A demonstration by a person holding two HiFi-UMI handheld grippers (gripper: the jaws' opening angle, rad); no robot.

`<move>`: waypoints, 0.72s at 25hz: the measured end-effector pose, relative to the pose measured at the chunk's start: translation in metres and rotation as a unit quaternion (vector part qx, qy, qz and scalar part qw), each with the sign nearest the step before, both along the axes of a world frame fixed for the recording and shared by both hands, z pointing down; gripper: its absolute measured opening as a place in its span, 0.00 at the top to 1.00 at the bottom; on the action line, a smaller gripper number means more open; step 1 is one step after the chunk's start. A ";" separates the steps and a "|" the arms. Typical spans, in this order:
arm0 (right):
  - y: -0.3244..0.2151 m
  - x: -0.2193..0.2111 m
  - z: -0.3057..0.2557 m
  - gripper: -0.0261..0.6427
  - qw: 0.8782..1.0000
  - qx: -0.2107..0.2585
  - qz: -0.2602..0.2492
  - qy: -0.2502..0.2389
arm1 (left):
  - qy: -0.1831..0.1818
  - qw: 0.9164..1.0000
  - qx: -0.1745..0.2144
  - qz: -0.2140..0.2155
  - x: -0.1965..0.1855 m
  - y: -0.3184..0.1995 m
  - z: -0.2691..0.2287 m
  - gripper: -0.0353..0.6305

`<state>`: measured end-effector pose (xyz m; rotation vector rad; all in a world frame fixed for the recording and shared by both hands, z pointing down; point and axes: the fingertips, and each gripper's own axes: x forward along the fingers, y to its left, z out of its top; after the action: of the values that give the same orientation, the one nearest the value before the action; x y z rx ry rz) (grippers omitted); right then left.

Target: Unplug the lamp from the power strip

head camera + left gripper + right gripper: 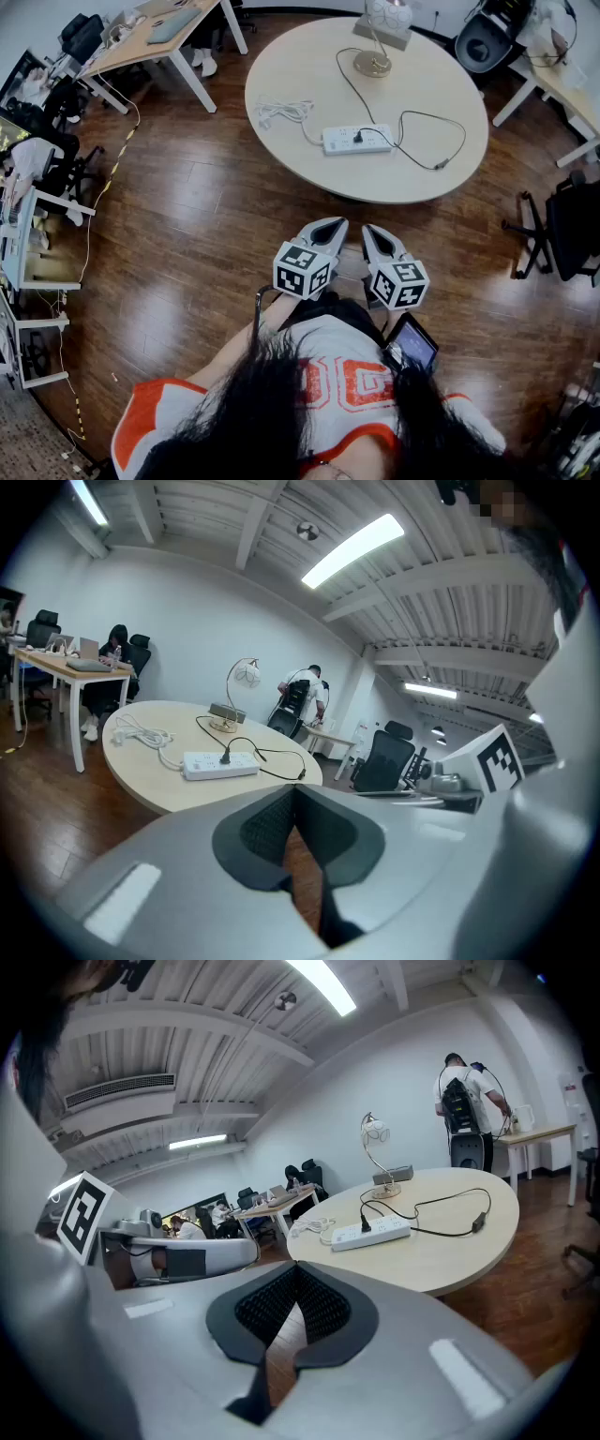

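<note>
A white power strip [357, 140] lies on the round beige table [309, 66], with the lamp's black plug [359, 137] standing in it. The black cord loops right past an inline switch [441, 165] and runs back to the lamp's brass base [372, 64]. The strip [220, 764] [371, 1233] and the lamp [246, 673] [377, 1132] also show ahead in both gripper views. My left gripper [325, 228] [295, 794] and right gripper [376, 234] [298, 1274] hang side by side over the floor, well short of the table. Both are shut with nothing in them.
The strip's own white cable [281, 112] lies coiled at the table's left. A desk [169, 28] stands at the far left and office chairs [562, 230] at the right. A person [467, 1101] stands beyond the table. A tablet [411, 342] hangs at my waist.
</note>
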<state>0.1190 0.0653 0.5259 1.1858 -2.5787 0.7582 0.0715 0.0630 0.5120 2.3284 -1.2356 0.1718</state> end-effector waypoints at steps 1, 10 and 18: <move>-0.002 -0.001 0.000 0.96 1.000 -0.001 0.001 -0.001 | 0.000 1.000 0.000 -0.001 -0.002 -0.002 -0.001 0.95; -0.026 -0.007 0.007 0.96 1.000 -0.012 0.003 -0.002 | -0.004 1.000 -0.002 -0.005 -0.013 -0.031 0.003 0.95; -0.072 -0.020 0.013 0.96 1.000 -0.021 0.016 0.002 | -0.005 1.000 -0.013 0.016 -0.025 -0.077 0.009 0.95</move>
<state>0.0990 -0.0065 0.5386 1.2161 -2.5330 0.8123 0.0466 -0.0138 0.5211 2.3289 -1.1948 0.2083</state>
